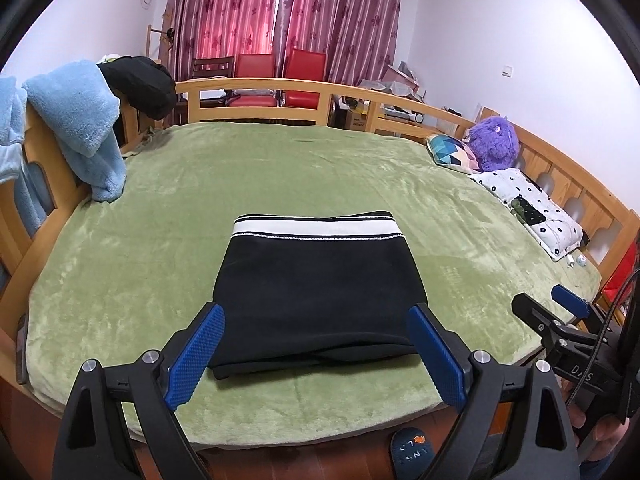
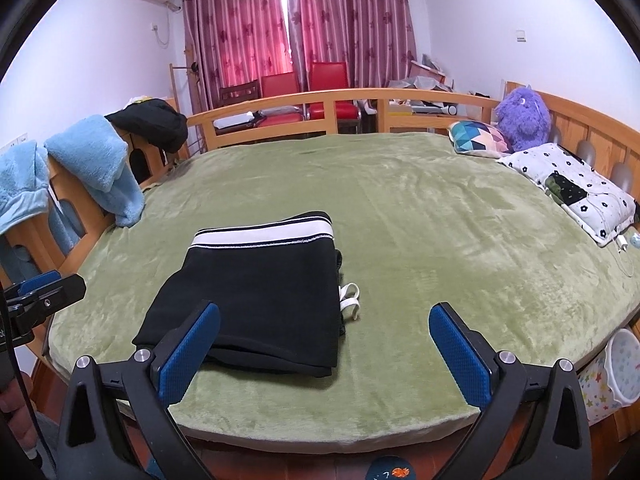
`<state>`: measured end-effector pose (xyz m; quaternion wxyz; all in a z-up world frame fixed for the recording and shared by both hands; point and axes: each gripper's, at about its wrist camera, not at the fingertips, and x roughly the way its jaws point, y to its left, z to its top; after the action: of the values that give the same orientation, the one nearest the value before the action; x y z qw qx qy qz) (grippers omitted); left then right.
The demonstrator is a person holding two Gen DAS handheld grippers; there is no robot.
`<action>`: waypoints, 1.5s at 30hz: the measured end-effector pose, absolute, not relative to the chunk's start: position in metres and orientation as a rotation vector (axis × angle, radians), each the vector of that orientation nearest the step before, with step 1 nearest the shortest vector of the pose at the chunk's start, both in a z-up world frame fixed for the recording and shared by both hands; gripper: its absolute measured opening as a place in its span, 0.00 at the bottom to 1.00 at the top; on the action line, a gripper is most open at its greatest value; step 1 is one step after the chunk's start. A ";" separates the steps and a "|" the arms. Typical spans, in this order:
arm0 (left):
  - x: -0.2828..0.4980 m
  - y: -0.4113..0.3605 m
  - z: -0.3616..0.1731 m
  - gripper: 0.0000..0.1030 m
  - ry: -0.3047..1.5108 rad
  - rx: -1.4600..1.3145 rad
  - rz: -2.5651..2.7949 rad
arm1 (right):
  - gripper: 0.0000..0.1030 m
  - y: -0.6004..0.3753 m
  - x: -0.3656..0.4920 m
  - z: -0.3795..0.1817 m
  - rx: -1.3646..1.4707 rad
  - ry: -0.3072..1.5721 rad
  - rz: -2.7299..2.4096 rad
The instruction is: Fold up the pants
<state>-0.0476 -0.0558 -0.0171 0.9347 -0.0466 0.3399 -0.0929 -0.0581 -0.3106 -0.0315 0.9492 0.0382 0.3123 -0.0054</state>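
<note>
Folded pants [image 1: 316, 292] on blanket [image 1: 360, 184], pillows [image 1: 532, 208] far right

Left gripper [image 1: 316, 328] and right gripper [image 2: 324, 326] gape (both empty).

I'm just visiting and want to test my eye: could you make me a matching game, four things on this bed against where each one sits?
Things:
1. pants
2. blue towel
3. purple plush toy
4. white drawstring

Places:
A. draped over the wooden rail
B. far corner, behind a patterned pillow
C. folded, on the green blanket
D. poking out beside the pants

Pairs: 1-C, 2-A, 3-B, 4-D
</note>
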 end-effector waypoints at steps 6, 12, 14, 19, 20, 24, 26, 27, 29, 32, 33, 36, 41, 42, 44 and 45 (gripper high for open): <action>-0.046 -0.053 -0.018 0.90 0.697 -0.095 -0.192 | 1.00 -0.313 -0.056 -0.033 0.078 0.640 -0.006; -0.046 -0.052 -0.017 0.90 0.697 -0.095 -0.190 | 1.00 -0.313 -0.053 -0.034 0.082 0.643 -0.008; -0.046 -0.051 -0.017 0.90 0.695 -0.095 -0.191 | 1.00 -0.313 -0.054 -0.034 0.082 0.642 -0.005; -0.045 -0.051 -0.017 0.90 0.695 -0.096 -0.191 | 1.00 -0.314 -0.051 -0.036 0.079 0.642 -0.002; -0.045 -0.050 -0.018 0.90 0.695 -0.097 -0.191 | 1.00 -0.314 -0.051 -0.036 0.078 0.642 -0.004; -0.044 -0.048 -0.018 0.90 0.697 -0.096 -0.193 | 1.00 -0.315 -0.051 -0.037 0.081 0.642 -0.005; -0.044 -0.049 -0.017 0.90 0.696 -0.097 -0.192 | 1.00 -0.317 -0.051 -0.038 0.082 0.641 -0.006; -0.044 -0.048 -0.017 0.90 0.696 -0.097 -0.191 | 1.00 -0.319 -0.051 -0.038 0.083 0.641 -0.006; -0.044 -0.048 -0.017 0.90 0.696 -0.097 -0.190 | 1.00 -0.319 -0.052 -0.039 0.083 0.641 -0.007; -0.044 -0.047 -0.017 0.90 0.696 -0.097 -0.194 | 1.00 -0.321 -0.052 -0.039 0.084 0.642 -0.006; -0.044 -0.047 -0.018 0.90 0.697 -0.097 -0.193 | 1.00 -0.322 -0.052 -0.040 0.084 0.642 -0.007; -0.044 -0.046 -0.018 0.90 0.701 -0.099 -0.189 | 1.00 -0.320 -0.052 -0.040 0.085 0.642 -0.008; -0.043 -0.045 -0.017 0.90 0.700 -0.099 -0.187 | 1.00 -0.321 -0.052 -0.040 0.084 0.641 -0.007; -0.042 -0.045 -0.017 0.90 0.699 -0.100 -0.185 | 1.00 -0.322 -0.052 -0.041 0.085 0.642 -0.007; -0.042 -0.044 -0.018 0.90 0.701 -0.099 -0.186 | 1.00 -0.321 -0.053 -0.040 0.085 0.642 -0.006; -0.041 -0.044 -0.018 0.90 0.702 -0.099 -0.186 | 1.00 -0.321 -0.053 -0.040 0.084 0.642 -0.006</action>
<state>-0.0415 -0.0436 -0.0175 0.9336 -0.0483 0.3433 -0.0909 -0.0529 -0.3210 -0.0402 0.9481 0.0413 0.3153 -0.0030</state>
